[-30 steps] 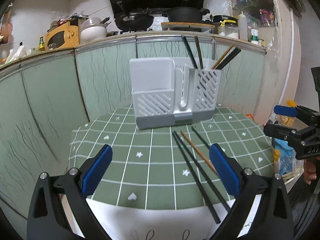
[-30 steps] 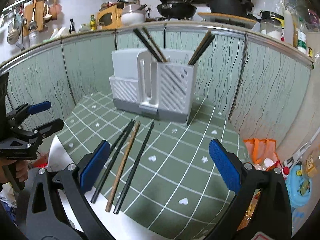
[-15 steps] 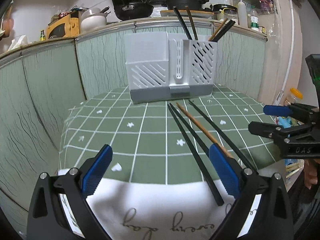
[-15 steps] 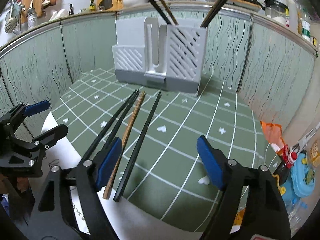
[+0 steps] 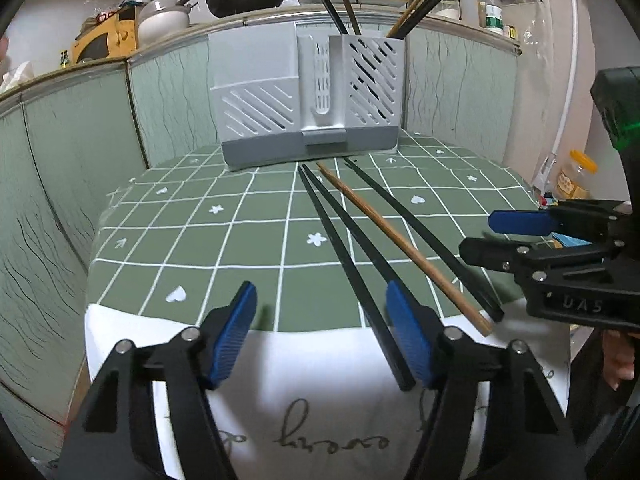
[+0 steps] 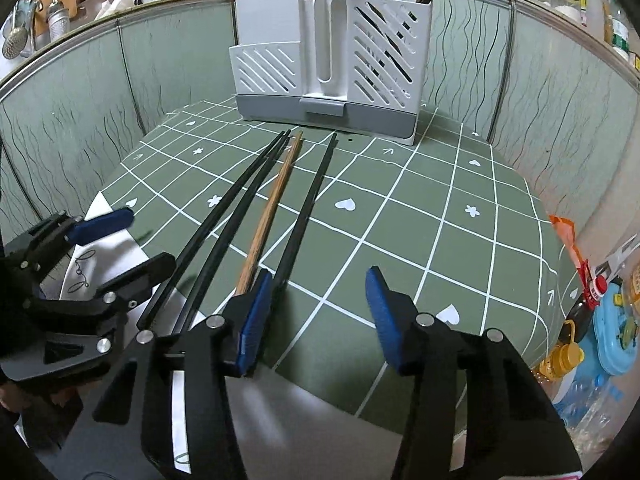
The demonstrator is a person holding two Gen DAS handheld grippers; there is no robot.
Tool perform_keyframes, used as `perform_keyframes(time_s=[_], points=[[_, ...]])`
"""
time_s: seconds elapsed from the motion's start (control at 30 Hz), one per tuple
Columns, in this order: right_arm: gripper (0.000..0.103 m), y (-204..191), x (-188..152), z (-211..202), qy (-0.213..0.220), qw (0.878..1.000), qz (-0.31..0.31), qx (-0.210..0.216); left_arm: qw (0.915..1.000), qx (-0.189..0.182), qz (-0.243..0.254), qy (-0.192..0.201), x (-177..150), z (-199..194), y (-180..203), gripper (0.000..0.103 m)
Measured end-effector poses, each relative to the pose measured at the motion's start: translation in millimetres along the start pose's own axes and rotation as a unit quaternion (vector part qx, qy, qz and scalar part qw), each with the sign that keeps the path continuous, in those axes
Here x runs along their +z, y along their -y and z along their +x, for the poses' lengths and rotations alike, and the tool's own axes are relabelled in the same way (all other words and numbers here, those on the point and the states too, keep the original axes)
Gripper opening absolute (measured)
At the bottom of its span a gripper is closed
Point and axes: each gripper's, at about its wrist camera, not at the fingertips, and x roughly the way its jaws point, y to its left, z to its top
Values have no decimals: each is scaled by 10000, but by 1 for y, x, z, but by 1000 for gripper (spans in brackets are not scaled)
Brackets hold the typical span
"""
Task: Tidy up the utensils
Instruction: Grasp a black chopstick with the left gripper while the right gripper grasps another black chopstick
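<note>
Cataloguing: loose chopsticks lying on a cloth-covered table, to be stood in a holder.

Table [image 5: 192,240]: green cloth with a white grid; a white cloth with script hangs over the near edge.

Holder [image 5: 308,96]: white slotted caddy on a grey base, at the far edge of the table, upright. Its right compartment already holds several chopsticks, black and wooden, leaning out of the top.

Black chopsticks [image 5: 344,256]: a pair lying close together, tips toward the holder, butt ends overhanging the near edge.

Wooden chopstick [image 5: 400,244]: just right of the pair, same heading, butt end at the near edge.

Single black chopstick [image 6: 308,208]: rightmost of the four, a little apart from the wooden one.

Left gripper [image 5: 324,336]: fingers apart, empty, low at the near edge; the butt ends of the black pair lie just inside its right pad.

Right gripper [image 6: 316,316]: fingers apart, empty, at the near edge; its left pad sits beside the butt end of the single black chopstick.

Handling, judged: light, stiff, thin, probably slick; they may roll or swing in a pinch.

Hold, judged: take one stick near the overhanging butt end, where the pads can close round it without scraping the cloth.

Risk, judged: nudging a neighbour off the edge.
</note>
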Motion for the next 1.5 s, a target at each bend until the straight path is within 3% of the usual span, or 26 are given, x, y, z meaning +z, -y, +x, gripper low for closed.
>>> perform_keyframes(time_s=[0.17, 0.4, 0.73, 1.03, 1.33, 1.5], points=[[43, 2, 0, -1, -27, 10000, 49, 48, 9998, -132, 94, -145, -1, 6, 6, 50], [43, 4, 1, -3, -9, 9999, 98, 117, 9990, 50, 254, -355, 4, 17, 19, 36], [40, 0, 0, 1, -84, 9997, 35, 215, 9991, 37, 85, -423, 9, 17, 10, 11], [28, -11, 1, 10, -179, 9993, -155, 288, 9987, -94, -191, -465, 10, 16, 4, 8], [14, -21, -1, 17, -191, 9988, -428, 138, 9985, 106, -307, -445, 7, 16, -4, 8], [8, -19, -2, 16, -195, 9996, -227, 14, 9980, 151, -362, -487, 7, 18, -10, 8]])
